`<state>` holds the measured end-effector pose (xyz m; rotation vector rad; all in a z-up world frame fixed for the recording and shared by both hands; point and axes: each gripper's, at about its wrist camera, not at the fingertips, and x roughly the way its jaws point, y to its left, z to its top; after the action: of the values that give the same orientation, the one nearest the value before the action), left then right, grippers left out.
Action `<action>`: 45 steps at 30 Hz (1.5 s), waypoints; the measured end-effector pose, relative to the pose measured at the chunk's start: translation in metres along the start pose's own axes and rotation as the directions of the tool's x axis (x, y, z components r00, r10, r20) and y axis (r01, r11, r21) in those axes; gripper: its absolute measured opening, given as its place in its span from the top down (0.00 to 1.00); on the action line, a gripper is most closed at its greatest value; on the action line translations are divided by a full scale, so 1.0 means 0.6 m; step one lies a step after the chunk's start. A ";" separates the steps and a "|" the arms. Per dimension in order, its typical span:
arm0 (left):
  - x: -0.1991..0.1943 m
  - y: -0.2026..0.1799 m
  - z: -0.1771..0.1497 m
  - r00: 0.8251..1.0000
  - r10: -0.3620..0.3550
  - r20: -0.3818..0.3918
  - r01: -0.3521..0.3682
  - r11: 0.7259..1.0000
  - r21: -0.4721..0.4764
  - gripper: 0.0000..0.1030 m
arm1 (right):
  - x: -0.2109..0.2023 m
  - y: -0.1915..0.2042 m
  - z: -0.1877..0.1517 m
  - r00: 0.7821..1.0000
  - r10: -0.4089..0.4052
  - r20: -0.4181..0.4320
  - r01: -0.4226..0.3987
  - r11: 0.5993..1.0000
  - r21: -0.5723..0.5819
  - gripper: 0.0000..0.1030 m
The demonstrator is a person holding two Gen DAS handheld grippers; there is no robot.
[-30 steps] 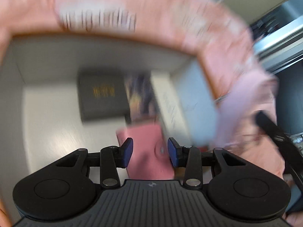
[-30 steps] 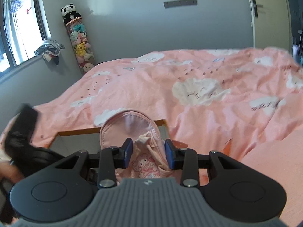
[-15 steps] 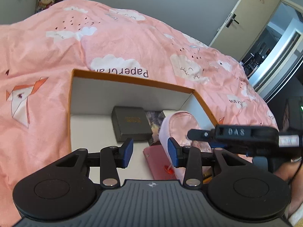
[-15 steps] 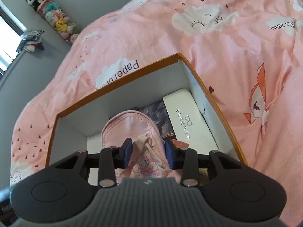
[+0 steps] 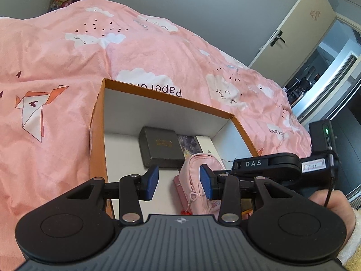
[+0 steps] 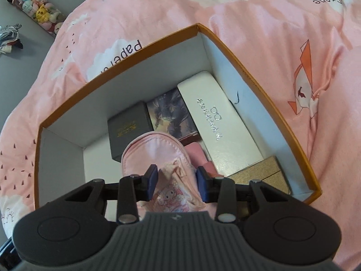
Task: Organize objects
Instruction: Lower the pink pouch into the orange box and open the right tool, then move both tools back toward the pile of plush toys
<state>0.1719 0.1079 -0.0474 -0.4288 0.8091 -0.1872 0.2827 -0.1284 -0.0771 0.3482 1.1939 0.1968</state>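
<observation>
- The right gripper (image 6: 176, 184) was closed on a pink pouch (image 6: 155, 151) and held it inside the orange box (image 6: 266, 83), over the middle of its floor.
- The left gripper (image 5: 178, 183) stood open with nothing between its pads, near the front edge of the box.
- Behind the pouch, against the far wall of the box, lay a dark grey case (image 6: 128, 126) with gold print, and beside it a card with a dark picture (image 6: 171, 113).
- Along the right wall of the box lay a long white glasses case (image 6: 216, 122), and a gold-coloured box (image 6: 259, 176) was at its near end.
- A flat pink thing (image 6: 198, 153) lay between the pouch and the white case; most of it was covered, so I cannot tell what it was.
- In the left wrist view, the right tool and the hand (image 5: 331, 207) that held it covered the right front part of the box.
- The lower end of the pouch was hidden behind the gripper body in both views; a small charm (image 5: 191, 199) hung from it.
- The box sat on a bed with a pink cover (image 5: 67, 67) printed with clouds and paper cranes.
- Beyond the bed was a grey wall (image 5: 158, 2), with a door (image 5: 291, 36) to the right of the box and a column of soft toys (image 6: 33, 9) far to its left.
</observation>
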 end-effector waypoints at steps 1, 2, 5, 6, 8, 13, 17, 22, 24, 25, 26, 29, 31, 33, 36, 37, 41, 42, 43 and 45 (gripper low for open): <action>0.000 0.000 -0.001 1.000 0.002 -0.002 -0.002 1.000 0.005 0.56 | 0.001 0.003 0.000 1.000 -0.012 0.001 0.012 1.000 -0.009 0.61; 0.000 0.000 -0.002 1.000 0.008 -0.006 -0.008 1.000 0.012 0.56 | 0.006 0.006 -0.001 1.000 -0.030 0.000 0.030 0.999 -0.028 0.60; -0.003 -0.002 -0.006 1.000 0.019 -0.014 -0.019 0.999 0.026 0.56 | 0.026 0.013 -0.004 0.995 -0.099 0.015 0.100 0.989 -0.112 0.54; -0.005 -0.004 -0.008 1.000 0.023 -0.014 -0.022 0.999 0.033 0.56 | 0.028 0.011 -0.005 0.996 -0.090 0.020 0.091 0.989 -0.118 0.54; -0.008 -0.009 -0.013 0.999 0.031 -0.012 -0.030 0.998 0.053 0.56 | 0.022 0.011 -0.006 0.996 -0.082 0.033 0.085 0.988 -0.130 0.53; -0.036 -0.033 -0.036 0.998 0.034 0.055 -0.042 0.986 0.164 0.56 | -0.033 0.029 -0.027 0.983 -0.053 0.177 0.099 0.960 -0.260 0.35; -0.077 -0.056 -0.081 0.985 0.085 0.148 -0.130 0.935 0.329 0.56 | -0.095 0.029 -0.069 0.948 -0.013 0.319 0.129 0.929 -0.346 0.32; -0.127 -0.039 -0.134 0.953 0.180 0.242 -0.269 0.871 0.412 0.56 | -0.156 0.002 -0.131 0.901 0.042 0.432 0.137 0.917 -0.375 0.32; -0.145 -0.018 -0.148 0.940 0.217 0.262 -0.312 0.858 0.408 0.56 | -0.174 -0.008 -0.153 0.883 0.037 0.468 0.163 0.911 -0.380 0.32; -0.155 -0.007 -0.156 0.931 0.237 0.279 -0.338 0.847 0.409 0.56 | -0.182 -0.014 -0.163 0.874 0.035 0.484 0.173 0.910 -0.378 0.32; -0.162 0.006 -0.163 0.918 0.259 0.301 -0.371 0.831 0.416 0.56 | -0.189 -0.018 -0.171 0.868 0.035 0.495 0.178 0.910 -0.375 0.32; -0.185 0.043 -0.189 0.882 0.322 0.343 -0.457 0.761 0.460 0.56 | -0.206 -0.034 -0.196 0.855 0.033 0.517 0.182 0.915 -0.360 0.32; -0.197 0.067 -0.203 0.873 0.343 0.346 -0.478 0.741 0.471 0.56 | -0.214 -0.044 -0.212 0.848 0.031 0.529 0.183 0.920 -0.347 0.32; -0.209 0.087 -0.211 0.863 0.368 0.347 -0.498 0.739 0.454 0.56 | -0.217 -0.052 -0.226 0.843 0.029 0.537 0.184 0.922 -0.340 0.32; -0.216 0.107 -0.221 0.834 0.422 0.356 -0.547 0.721 0.425 0.56 | -0.209 -0.057 -0.248 0.853 0.026 0.521 0.189 0.915 -0.356 0.32; -0.216 0.114 -0.223 0.827 0.434 0.358 -0.558 0.718 0.417 0.56 | -0.205 -0.056 -0.253 0.863 0.023 0.505 0.188 0.913 -0.363 0.32; -0.212 0.133 -0.227 0.820 0.457 0.345 -0.568 0.726 0.387 0.56 | -0.192 -0.054 -0.272 0.901 0.041 0.431 0.133 0.921 -0.366 0.32; -0.212 0.133 -0.226 0.815 0.459 0.353 -0.574 0.724 0.383 0.56 | -0.191 -0.050 -0.278 0.906 0.046 0.422 0.127 0.919 -0.374 0.32; -0.215 0.132 -0.226 0.807 0.467 0.360 -0.585 0.714 0.385 0.56 | -0.190 -0.046 -0.284 0.909 0.047 0.414 0.127 0.915 -0.384 0.32; -0.219 0.127 -0.222 0.793 0.478 0.378 -0.605 0.695 0.388 0.56 | -0.187 -0.038 -0.293 0.922 0.060 0.383 0.112 0.903 -0.414 0.32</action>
<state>-0.0152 0.1789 -0.0760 0.2901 0.5774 0.2236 0.0776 -0.1582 -0.0445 -0.0230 0.7321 0.3440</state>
